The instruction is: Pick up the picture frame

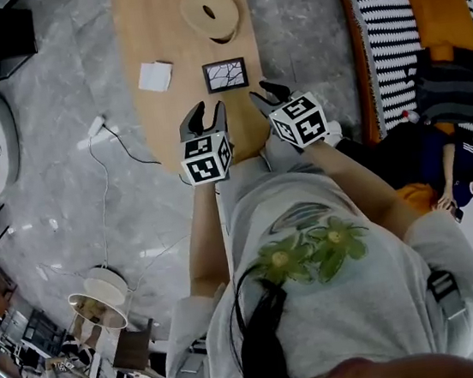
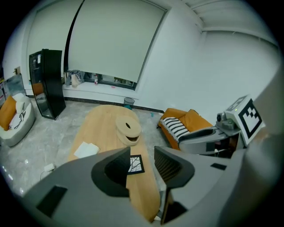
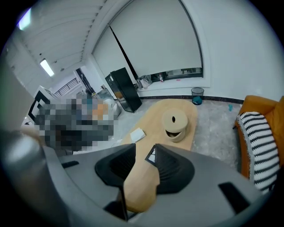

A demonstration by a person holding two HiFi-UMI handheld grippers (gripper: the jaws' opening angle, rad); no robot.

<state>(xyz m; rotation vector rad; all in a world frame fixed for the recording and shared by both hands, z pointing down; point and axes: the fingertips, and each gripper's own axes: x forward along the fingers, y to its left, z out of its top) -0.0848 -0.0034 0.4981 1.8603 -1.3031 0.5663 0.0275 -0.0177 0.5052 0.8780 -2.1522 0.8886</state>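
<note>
A small black picture frame (image 1: 226,75) with a white cracked pattern lies flat on the oval wooden table (image 1: 154,22), near its close end. In the head view my left gripper (image 1: 202,119) hovers just short of the frame, slightly to its left. Its jaws stand apart with nothing between them. My right gripper (image 1: 267,95) hangs near the frame's lower right corner, also open and empty. The left gripper view shows the frame (image 2: 136,164) in the gap of that gripper (image 2: 142,155). In the right gripper view only a corner of the frame (image 3: 151,155) peeks past the right jaw of that gripper (image 3: 145,153).
A round wooden piece with a hole (image 1: 210,12) stands farther up the table. A white paper pad (image 1: 155,76) lies left of the frame. An orange sofa with a striped blanket (image 1: 384,26) is at the right, with a seated person (image 1: 441,165). A cable and plug strip (image 1: 94,126) lie on the floor.
</note>
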